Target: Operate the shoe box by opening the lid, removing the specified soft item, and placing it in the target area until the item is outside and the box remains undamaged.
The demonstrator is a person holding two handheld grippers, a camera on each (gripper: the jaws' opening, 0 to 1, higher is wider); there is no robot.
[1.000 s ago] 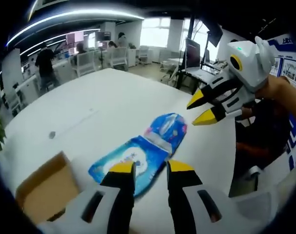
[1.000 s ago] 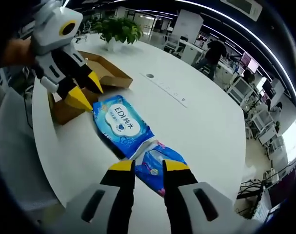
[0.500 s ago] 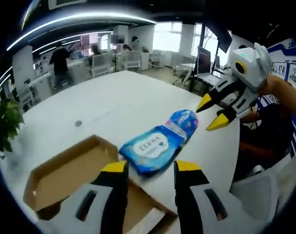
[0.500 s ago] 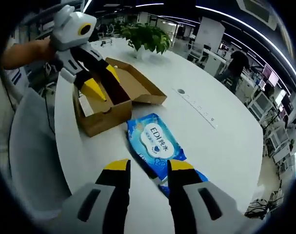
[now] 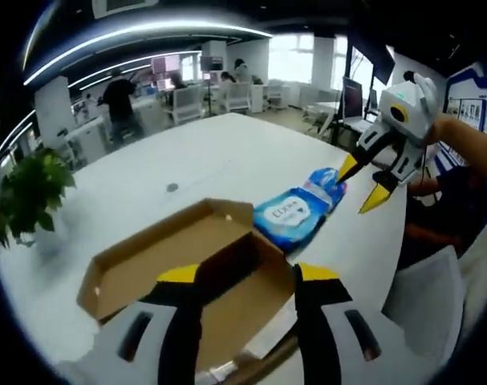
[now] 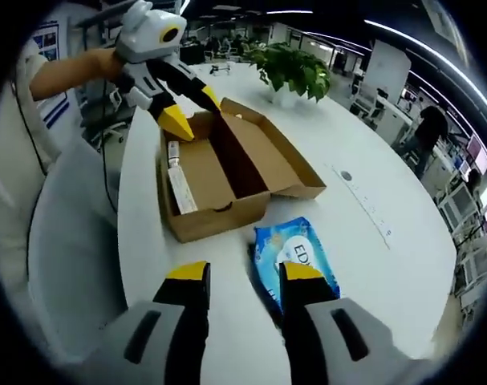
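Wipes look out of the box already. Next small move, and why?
Probably ease both tools back and stop. The blue wipes pack lies flat on the white table, beside the open shoe box and outside it. The left tool hovers open over the box's far end; the right tool is open above the pack, gripping nothing. The box looks intact.

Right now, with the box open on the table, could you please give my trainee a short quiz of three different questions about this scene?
1. True or false: the blue wipes pack lies inside the shoe box.
2. What stands on the table beyond the box in the right gripper view: A) a potted plant, B) a kettle, C) a lamp?
3. Fill in: the jaws of the left gripper are ____.

Key:
1. False; it lies on the white table beside the box.
2. A.
3. Open, holding nothing.
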